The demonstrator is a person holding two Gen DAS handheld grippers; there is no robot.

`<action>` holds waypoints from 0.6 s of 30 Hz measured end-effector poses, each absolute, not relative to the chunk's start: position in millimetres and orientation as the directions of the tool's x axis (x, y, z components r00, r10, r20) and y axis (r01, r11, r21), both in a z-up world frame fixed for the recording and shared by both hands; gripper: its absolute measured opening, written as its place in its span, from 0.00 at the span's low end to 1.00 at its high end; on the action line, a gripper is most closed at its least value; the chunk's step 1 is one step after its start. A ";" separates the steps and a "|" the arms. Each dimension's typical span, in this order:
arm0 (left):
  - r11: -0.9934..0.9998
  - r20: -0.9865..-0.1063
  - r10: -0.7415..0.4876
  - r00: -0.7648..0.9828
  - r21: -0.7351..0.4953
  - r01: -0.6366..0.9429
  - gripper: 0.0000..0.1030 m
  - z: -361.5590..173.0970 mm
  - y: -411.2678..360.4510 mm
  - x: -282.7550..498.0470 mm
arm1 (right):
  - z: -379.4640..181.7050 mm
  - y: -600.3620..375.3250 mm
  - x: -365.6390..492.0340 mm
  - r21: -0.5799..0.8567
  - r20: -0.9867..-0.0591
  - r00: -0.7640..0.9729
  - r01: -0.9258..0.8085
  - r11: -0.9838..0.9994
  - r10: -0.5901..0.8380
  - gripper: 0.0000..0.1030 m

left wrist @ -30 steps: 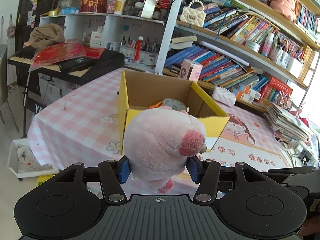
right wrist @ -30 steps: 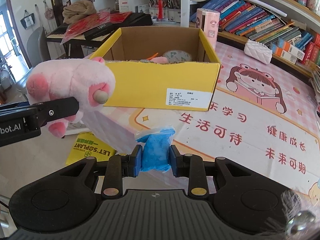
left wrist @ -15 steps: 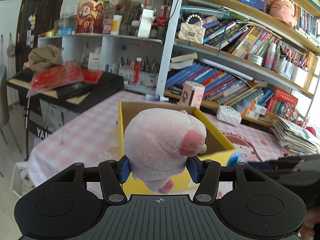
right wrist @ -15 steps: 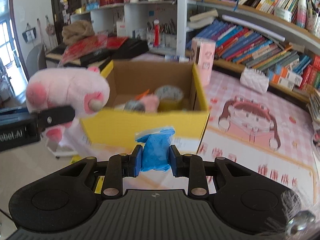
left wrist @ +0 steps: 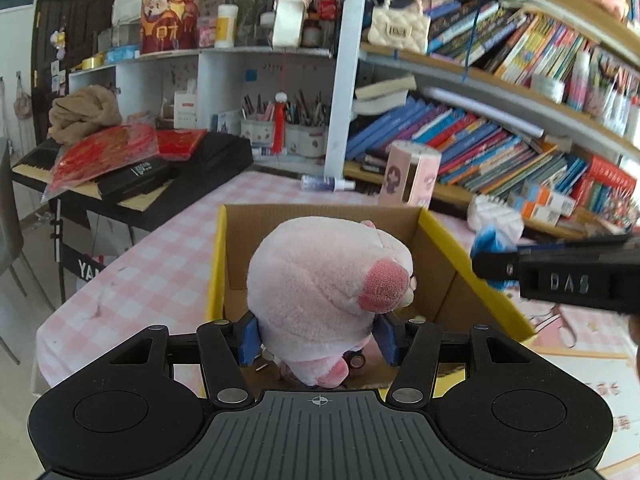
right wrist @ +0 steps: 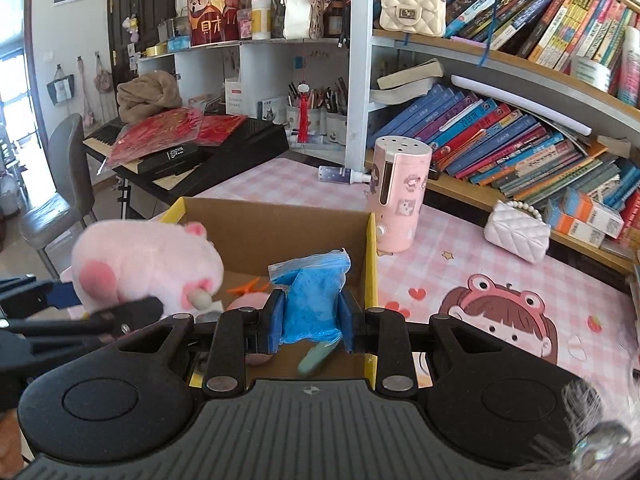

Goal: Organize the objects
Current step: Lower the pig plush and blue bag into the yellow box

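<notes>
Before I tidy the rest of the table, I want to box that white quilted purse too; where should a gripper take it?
Grip the white quilted purse across its padded body, coming from above, jaws on its two long faces. It lies flat on the table with clear space around it; the bead handle is loose and would likely slip.

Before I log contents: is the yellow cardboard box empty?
No. The yellow cardboard box stands open-topped, and small items lie on its floor, among them something pink and something orange.
</notes>
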State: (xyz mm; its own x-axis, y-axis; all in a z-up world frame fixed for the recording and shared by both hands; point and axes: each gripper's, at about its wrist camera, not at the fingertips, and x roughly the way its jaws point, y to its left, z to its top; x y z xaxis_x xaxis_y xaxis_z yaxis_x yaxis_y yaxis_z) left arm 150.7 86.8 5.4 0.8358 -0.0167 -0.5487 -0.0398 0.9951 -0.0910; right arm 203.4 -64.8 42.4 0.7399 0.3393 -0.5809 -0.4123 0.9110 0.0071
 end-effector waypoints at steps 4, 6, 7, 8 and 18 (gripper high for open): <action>0.998 -0.579 0.005 0.815 -0.051 -0.042 0.54 -4.4 80.3 167.7 | 35.0 -60.3 225.8 0.008 -0.595 0.724 -0.429 0.903 0.350 0.26; 0.999 -0.594 0.019 0.804 -0.029 -0.045 0.54 -8.7 78.0 175.4 | 31.2 -57.3 236.2 0.010 -0.603 0.714 -0.440 0.898 0.356 0.26; 0.999 -0.603 0.027 0.798 -0.018 -0.047 0.54 -11.1 77.1 179.1 | 29.3 -55.0 241.3 0.011 -0.608 0.708 -0.446 0.895 0.361 0.26; 0.999 -0.610 0.033 0.792 -0.010 -0.049 0.54 -12.9 76.3 182.5 | 27.6 -52.9 245.0 0.011 -0.610 0.703 -0.452 0.892 0.364 0.26; 0.995 -0.624 0.104 0.775 0.064 -0.082 0.61 -22.8 77.5 205.1 | 11.8 -29.8 280.8 0.010 -0.646 0.652 -0.514 0.858 0.398 0.26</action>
